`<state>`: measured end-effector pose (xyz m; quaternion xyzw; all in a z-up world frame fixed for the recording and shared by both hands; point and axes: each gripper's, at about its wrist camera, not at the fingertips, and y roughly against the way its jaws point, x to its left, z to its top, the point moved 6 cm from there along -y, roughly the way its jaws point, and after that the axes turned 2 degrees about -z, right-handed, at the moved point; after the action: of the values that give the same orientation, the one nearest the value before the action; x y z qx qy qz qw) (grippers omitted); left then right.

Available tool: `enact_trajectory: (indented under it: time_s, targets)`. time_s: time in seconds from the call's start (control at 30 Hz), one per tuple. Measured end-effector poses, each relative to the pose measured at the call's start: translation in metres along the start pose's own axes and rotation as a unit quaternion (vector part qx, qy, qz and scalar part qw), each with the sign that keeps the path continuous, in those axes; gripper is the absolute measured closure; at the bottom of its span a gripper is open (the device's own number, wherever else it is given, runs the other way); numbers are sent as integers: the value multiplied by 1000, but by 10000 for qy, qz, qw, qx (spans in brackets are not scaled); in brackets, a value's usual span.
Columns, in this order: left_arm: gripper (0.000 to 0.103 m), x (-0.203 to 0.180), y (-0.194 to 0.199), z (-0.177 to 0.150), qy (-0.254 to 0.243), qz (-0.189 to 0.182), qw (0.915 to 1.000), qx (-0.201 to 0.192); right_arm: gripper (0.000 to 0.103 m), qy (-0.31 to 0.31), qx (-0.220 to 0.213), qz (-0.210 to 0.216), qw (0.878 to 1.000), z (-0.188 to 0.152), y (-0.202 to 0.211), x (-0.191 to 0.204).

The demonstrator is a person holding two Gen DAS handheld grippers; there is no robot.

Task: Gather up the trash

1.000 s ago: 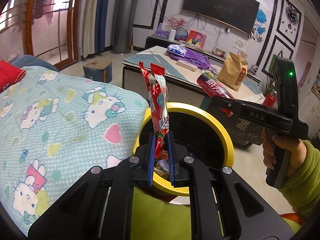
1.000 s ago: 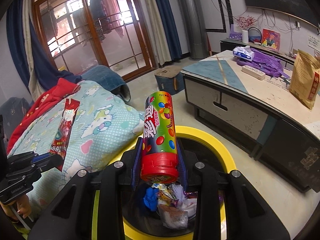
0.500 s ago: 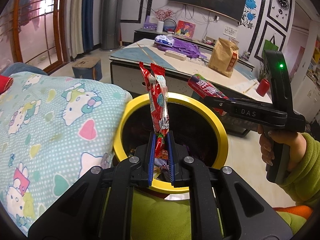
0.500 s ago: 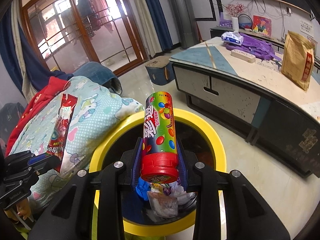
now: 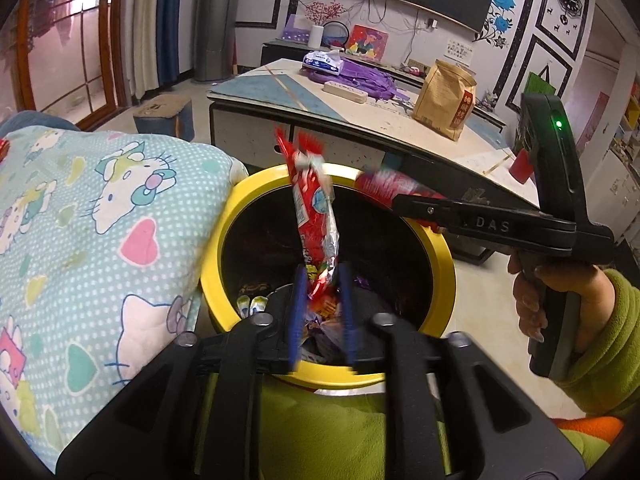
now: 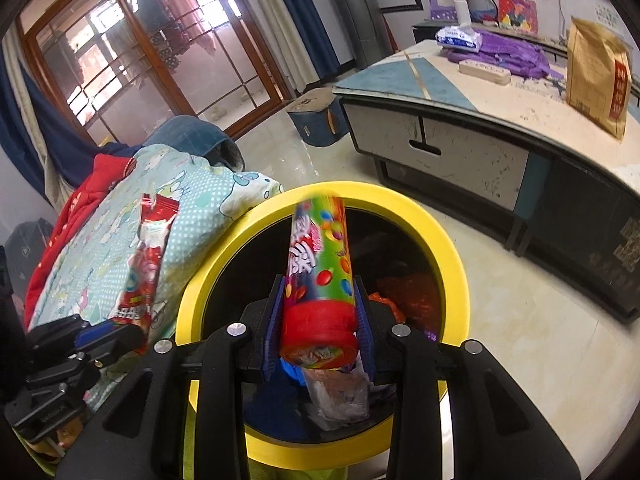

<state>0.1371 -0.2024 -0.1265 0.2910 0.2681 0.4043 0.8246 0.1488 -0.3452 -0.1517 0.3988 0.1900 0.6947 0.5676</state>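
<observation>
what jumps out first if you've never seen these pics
The yellow-rimmed trash bin, already holding wrappers, sits in the middle of both views beside a Hello Kitty blanket. Over its mouth, the right hand-held gripper has a bright candy tube between its fingers, while the left hand-held gripper, its fingers parted, has a red snack wrapper standing loosely between them.

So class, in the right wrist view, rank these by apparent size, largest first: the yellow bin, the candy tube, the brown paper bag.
1. yellow bin
2. candy tube, though nearness to the camera enlarges it
3. brown paper bag, far off on the table
</observation>
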Motion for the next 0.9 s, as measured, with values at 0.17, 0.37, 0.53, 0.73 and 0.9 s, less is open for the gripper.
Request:
enact_trajectory:
  time_s: [0.17,0.37,0.53,0.73,0.9]
  targets:
    - [50,10,2,1,214,50,9997,-61,49,-138,-72,-41,9999,3,3,-7]
    - [13,23,12,3,418,214,9987,-191,36,3,-177,-74,9998,6,8,1]
    - [11,36,22,6,622,406,9968,-292,23,158,-398,-122,9990,11,18,11]
    - [11,58,43,8,931,706,9920,-476,12,489,-770,-171,9957,19,35,37]
    - [11,77,70,9,1086,1068,9851,-793,8,847,-968,-78,9917,19,44,69]
